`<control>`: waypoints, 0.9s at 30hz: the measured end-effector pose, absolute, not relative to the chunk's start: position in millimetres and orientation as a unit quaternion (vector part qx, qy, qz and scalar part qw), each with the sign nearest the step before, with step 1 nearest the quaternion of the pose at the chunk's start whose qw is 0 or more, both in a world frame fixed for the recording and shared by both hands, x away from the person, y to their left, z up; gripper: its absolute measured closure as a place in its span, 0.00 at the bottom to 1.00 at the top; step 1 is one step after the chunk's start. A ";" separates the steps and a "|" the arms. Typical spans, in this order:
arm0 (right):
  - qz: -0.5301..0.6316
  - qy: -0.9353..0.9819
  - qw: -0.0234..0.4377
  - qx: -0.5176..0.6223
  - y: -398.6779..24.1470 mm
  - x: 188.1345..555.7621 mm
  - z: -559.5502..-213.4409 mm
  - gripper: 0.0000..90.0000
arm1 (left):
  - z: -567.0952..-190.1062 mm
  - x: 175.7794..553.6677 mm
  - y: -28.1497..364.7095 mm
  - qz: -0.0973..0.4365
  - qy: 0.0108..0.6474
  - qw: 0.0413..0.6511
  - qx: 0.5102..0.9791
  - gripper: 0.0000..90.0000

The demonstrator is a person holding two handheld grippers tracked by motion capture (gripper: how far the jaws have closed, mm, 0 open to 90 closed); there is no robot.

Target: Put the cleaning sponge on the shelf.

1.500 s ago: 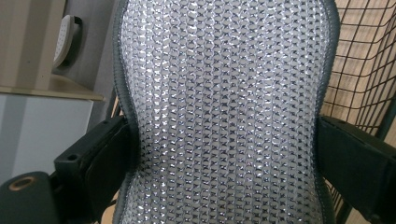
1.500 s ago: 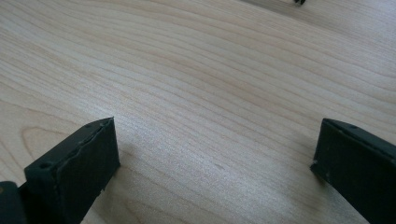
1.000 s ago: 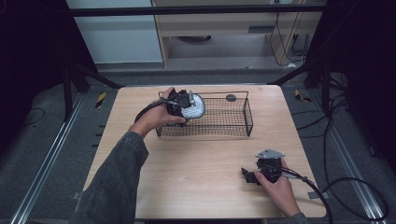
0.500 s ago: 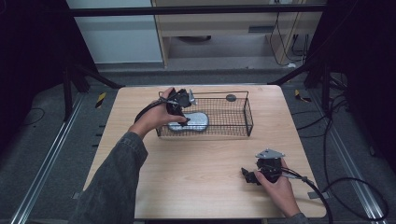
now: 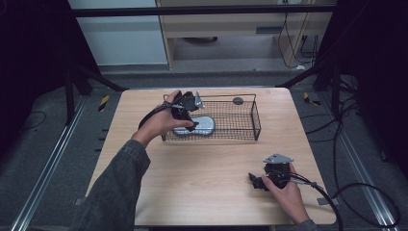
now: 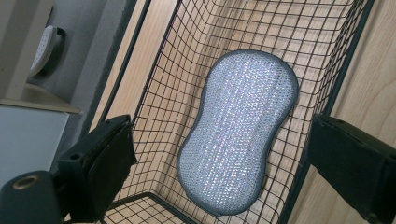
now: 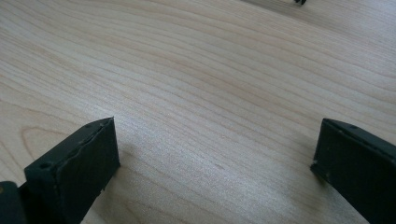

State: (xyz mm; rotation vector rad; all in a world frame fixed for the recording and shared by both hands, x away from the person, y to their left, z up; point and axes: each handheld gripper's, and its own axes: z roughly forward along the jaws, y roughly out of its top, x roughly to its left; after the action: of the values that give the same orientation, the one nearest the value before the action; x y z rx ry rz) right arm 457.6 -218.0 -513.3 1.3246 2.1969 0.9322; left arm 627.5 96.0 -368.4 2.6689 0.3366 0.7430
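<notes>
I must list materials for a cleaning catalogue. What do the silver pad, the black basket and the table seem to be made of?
The silver peanut-shaped scouring pad looks like woven metallic mesh fabric: it glitters in fine rows and has a grey stitched edge. The black rectangular wire basket appears to be coated metal wire, thin rods crossing in a grid. The light wooden table shows wood grain with a matt finish, possibly laminate.

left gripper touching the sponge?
Apart. Left gripper view: the left gripper is open, and the sponge lies flat in the basket between the spread jaws.
</notes>
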 end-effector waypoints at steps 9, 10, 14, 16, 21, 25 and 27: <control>0.334 0.788 0.205 0.475 -217.9 457.7 -513.3 0.00 | -368.6 619.8 91.4 0.268 0.118 0.179 0.939 0.08; 0.334 0.788 0.204 0.475 -217.9 457.7 -513.3 0.00 | -368.7 618.7 91.1 0.268 0.119 0.180 0.939 0.07; 0.334 0.788 0.205 0.474 -218.0 457.7 -513.3 0.00 | -370.5 615.0 89.8 0.267 0.120 0.185 0.938 0.06; 0.334 0.788 0.205 0.475 -218.0 457.7 -513.3 0.00 | -371.1 613.8 89.2 0.266 0.120 0.183 0.939 0.06; 0.334 0.788 0.205 0.475 -217.9 457.8 -513.3 0.00 | -371.2 611.5 88.0 0.263 0.123 0.190 0.938 0.04; 0.334 0.788 0.205 0.475 -217.9 457.8 -513.3 0.00 | -371.6 608.0 86.6 0.253 0.129 0.195 0.939 0.04; 0.334 0.788 0.205 0.475 -217.9 457.8 -513.3 0.00 | -371.8 606.5 86.1 0.249 0.135 0.198 0.938 0.04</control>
State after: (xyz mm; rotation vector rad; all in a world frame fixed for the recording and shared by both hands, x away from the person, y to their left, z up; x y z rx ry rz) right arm 457.8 -217.9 -513.3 1.3233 2.1965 0.9325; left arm 606.5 86.1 -371.8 2.6261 0.3781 0.6980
